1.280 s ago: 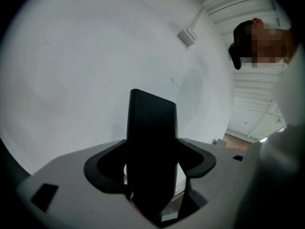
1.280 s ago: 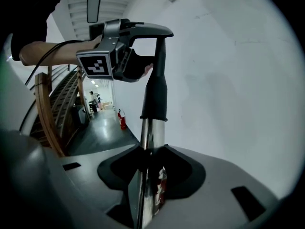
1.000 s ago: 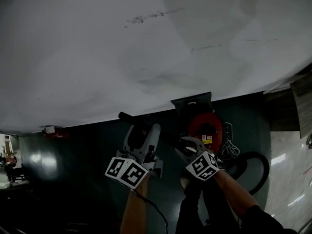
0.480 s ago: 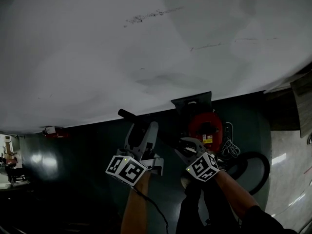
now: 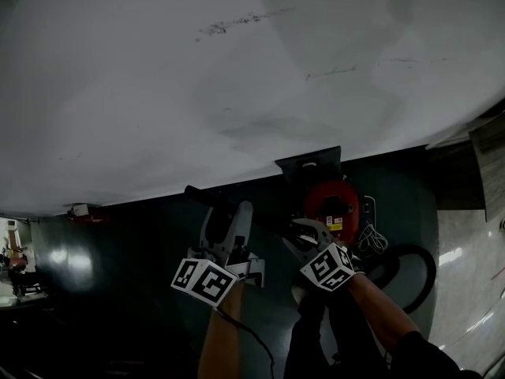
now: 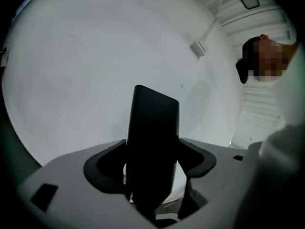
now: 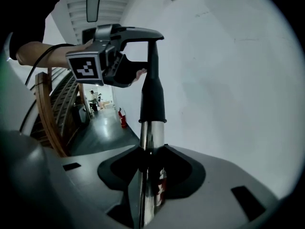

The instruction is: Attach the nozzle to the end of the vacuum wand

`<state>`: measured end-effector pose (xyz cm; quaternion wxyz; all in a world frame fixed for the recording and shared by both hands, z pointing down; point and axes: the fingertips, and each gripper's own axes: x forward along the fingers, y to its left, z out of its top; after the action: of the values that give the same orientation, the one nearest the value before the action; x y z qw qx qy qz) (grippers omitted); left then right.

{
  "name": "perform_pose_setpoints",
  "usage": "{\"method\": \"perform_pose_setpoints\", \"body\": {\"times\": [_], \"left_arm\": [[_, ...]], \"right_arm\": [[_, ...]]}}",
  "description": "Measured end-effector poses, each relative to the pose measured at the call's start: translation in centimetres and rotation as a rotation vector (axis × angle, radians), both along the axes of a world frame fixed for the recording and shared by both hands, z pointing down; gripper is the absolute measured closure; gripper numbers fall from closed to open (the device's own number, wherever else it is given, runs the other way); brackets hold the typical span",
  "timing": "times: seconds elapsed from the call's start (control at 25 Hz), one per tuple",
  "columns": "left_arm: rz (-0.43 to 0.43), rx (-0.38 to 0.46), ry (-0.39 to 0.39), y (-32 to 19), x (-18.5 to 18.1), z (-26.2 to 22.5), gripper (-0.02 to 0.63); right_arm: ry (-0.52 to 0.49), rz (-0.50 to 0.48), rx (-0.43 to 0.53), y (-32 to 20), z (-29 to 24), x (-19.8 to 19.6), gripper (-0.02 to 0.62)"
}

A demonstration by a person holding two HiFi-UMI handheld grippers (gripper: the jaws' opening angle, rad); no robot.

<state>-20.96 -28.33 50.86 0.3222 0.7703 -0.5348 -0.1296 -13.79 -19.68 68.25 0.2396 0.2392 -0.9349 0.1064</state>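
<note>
Tongs on the right hand (image 7: 151, 162) are clamped on the chrome vacuum wand (image 7: 151, 135), which stands upright between them. Just beyond, the black nozzle (image 7: 152, 92) sits with its collar over the wand's end. The left tongs (image 7: 143, 73) are closed on the nozzle's upper part. Farther off, on the dark floor (image 5: 118, 247), a red vacuum body (image 5: 331, 204) lies beside a black hose (image 5: 412, 249), near a white wall (image 5: 237, 77).

1. I see the wand (image 7: 151, 142) as polished, mirror-bright metal.
2. The nozzle (image 7: 153, 97) looks matt black plastic.
3. The wall (image 5: 237, 69) is smooth, matt white, lightly scuffed.
4. The floor (image 7: 102, 128) is dark and glossy.
</note>
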Motion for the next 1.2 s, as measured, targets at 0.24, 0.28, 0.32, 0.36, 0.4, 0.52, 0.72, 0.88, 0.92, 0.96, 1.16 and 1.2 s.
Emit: {"method": "perform_pose_setpoints", "body": {"times": [0.24,0.28,0.32,0.36,0.4,0.52,0.72,0.88,0.92,0.96,1.16,1.2], "left_arm": [[-0.015,-0.021,0.033,-0.8,-0.4,0.8,0.281],[-0.008,-0.018,0.026,-0.7,-0.3,0.8,0.281],[0.001,-0.015,0.019,-0.6,-0.2,0.7,0.281],[0.007,-0.012,0.015,-0.6,-0.2,0.7,0.281],[0.009,-0.01,0.011,-0.6,-0.2,0.7,0.281],[0.019,-0.003,-0.032,-0.9,-0.2,0.8,0.279],[0.02,-0.009,-0.08,-0.7,-0.7,1.1,0.278],[0.015,-0.014,-0.088,-0.2,-1.1,1.3,0.278],[0.015,-0.017,-0.092,-0.2,-1.3,1.4,0.278],[0.014,-0.021,-0.094,-0.1,-1.5,1.5,0.278],[0.024,-0.031,-0.102,1.1,-1.6,1.8,0.278],[0.026,-0.035,-0.104,1.3,-1.6,2.0,0.278]], "right_arm": [[0.0,-0.017,0.0,0.3,0.2,-0.2,0.436],[0.0,-0.013,-0.002,0.2,0.2,-0.2,0.436],[-0.001,-0.007,-0.004,0.1,0.3,-0.2,0.435],[-0.004,-0.002,-0.004,0.0,0.4,-0.2,0.435],[-0.007,-0.001,-0.003,-0.1,0.5,-0.3,0.434],[-0.007,0.003,-0.004,-0.7,0.9,-0.4,0.434],[-0.001,-0.033,-0.013,-1.0,1.4,-0.9,0.434],[-0.004,-0.029,-0.019,-0.8,1.5,-1.1,0.434],[-0.003,-0.028,-0.02,-0.9,1.5,-1.1,0.434],[-0.001,-0.029,-0.021,-0.9,1.5,-1.2,0.434],[0.0,-0.024,-0.028,-1.0,1.7,-1.1,0.434],[-0.001,-0.021,-0.029,-1.0,1.7,-1.1,0.434]]}}
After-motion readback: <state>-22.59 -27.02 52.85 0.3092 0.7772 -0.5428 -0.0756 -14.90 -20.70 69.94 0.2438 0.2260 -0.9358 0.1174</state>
